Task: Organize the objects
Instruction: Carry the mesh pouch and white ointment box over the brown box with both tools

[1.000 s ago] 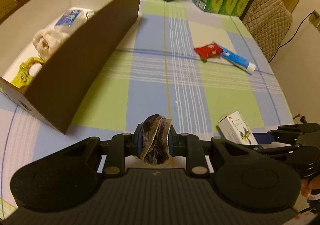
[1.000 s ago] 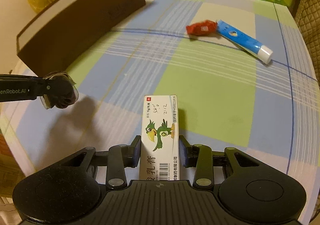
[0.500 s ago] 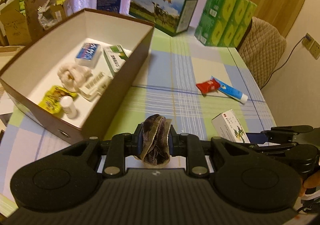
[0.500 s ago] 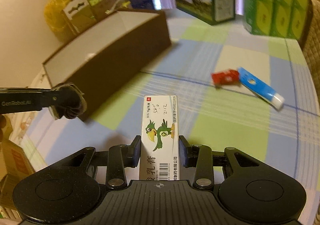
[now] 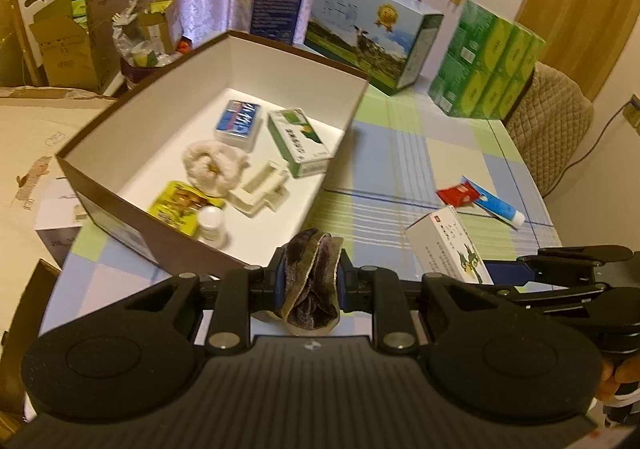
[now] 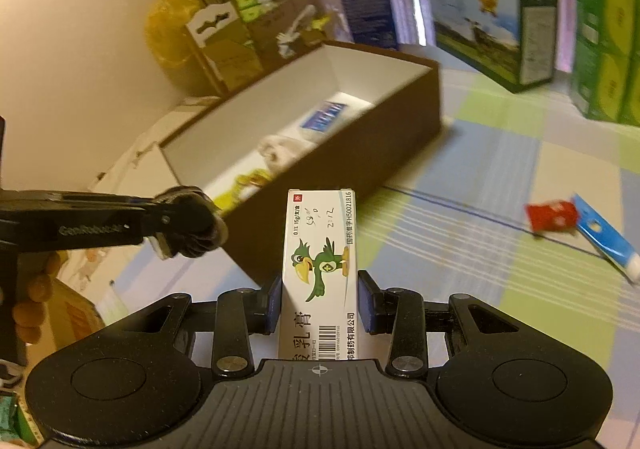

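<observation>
The right claw (image 6: 318, 303) clamped a white parrot-printed carton (image 6: 318, 273) reading "H50021816"; at frame left, the "GenRobot.AI" left claw (image 6: 188, 223) pinched a dark folded cloth (image 5: 312, 281).

The white cardboard medicine box with a green cartoon bird (image 6: 318, 269) is showing "0.1% 15g", "H50021816" and handwritten "2:12"; the black left gripper's arm (image 6: 92, 229) is reading "GenRobot.AI".

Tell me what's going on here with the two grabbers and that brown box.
A person is tidying loose items into the open brown box on the checked tablecloth. The left tongs are shut on a dark scrunchie, held above the box's near corner. The right tongs grip a white ointment carton with a green bird on it, above the cloth. A red packet and a blue tube lie on the table.
</observation>
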